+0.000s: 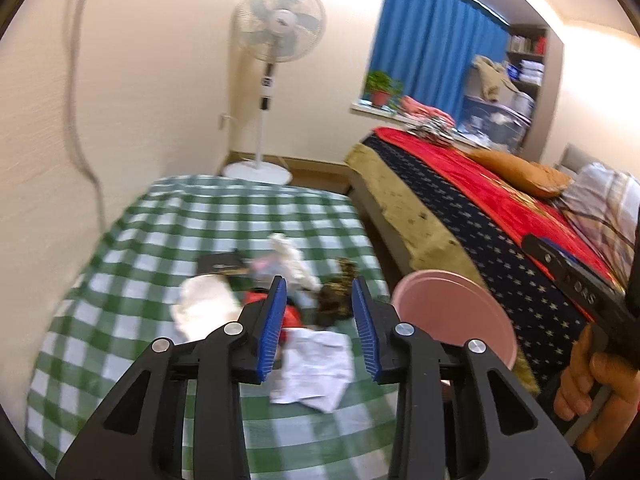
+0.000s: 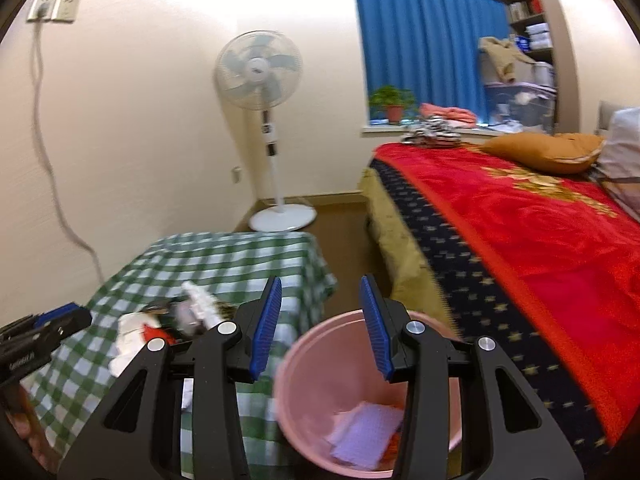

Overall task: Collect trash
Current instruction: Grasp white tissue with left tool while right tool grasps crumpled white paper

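Trash lies in a heap on the green checked table (image 1: 120, 320): a crumpled white tissue (image 1: 204, 304), a flat white paper (image 1: 316, 364), a red piece (image 1: 290, 316), a dark patterned wrapper (image 1: 336, 296) and a black card (image 1: 220, 264). My left gripper (image 1: 319, 282) hovers open over the heap, nothing between its blue pads. A pink bin (image 1: 452, 312) stands right of the table. My right gripper (image 2: 321, 280) is open and empty above the pink bin (image 2: 304, 360), where pale paper pieces (image 2: 366, 432) lie at the bottom.
A bed with a red blanket (image 2: 520, 220) runs along the right, close to the bin. A white standing fan (image 2: 260, 72) stands behind the table. A strip of brown floor (image 2: 344, 248) separates table and bed. A cable (image 2: 48, 160) hangs down the left wall.
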The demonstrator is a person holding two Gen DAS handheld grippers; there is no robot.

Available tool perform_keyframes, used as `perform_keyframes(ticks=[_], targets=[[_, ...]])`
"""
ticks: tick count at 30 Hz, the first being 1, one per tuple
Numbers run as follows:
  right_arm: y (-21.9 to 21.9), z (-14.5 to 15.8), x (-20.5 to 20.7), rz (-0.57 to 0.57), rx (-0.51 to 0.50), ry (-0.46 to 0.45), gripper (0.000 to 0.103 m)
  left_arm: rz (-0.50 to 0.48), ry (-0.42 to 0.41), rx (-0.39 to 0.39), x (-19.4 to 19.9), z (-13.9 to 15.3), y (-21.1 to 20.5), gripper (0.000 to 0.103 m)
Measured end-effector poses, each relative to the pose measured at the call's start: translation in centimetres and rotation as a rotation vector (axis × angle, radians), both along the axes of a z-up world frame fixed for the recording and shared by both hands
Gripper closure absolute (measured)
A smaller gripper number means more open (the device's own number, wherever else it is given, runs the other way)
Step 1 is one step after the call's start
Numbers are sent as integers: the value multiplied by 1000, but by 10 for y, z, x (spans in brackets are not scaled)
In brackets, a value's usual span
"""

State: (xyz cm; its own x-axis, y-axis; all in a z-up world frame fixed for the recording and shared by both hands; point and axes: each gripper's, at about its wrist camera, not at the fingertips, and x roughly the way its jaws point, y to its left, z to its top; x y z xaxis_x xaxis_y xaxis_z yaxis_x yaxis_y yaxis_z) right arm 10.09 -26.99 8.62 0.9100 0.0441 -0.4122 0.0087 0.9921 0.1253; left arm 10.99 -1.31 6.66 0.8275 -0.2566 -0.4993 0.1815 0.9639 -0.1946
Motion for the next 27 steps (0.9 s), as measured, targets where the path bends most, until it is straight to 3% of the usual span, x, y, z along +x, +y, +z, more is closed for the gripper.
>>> perform_keyframes(ticks=[10, 21, 27], targets=[[63, -34, 19, 169, 24, 85, 61, 189, 66, -66, 13, -48, 51, 71], [97, -78, 51, 293, 36, 227, 61, 277, 89, -23, 43, -71, 75, 72], [117, -93, 60, 376, 13, 252, 48, 294, 123, -30, 56, -86, 82, 72]])
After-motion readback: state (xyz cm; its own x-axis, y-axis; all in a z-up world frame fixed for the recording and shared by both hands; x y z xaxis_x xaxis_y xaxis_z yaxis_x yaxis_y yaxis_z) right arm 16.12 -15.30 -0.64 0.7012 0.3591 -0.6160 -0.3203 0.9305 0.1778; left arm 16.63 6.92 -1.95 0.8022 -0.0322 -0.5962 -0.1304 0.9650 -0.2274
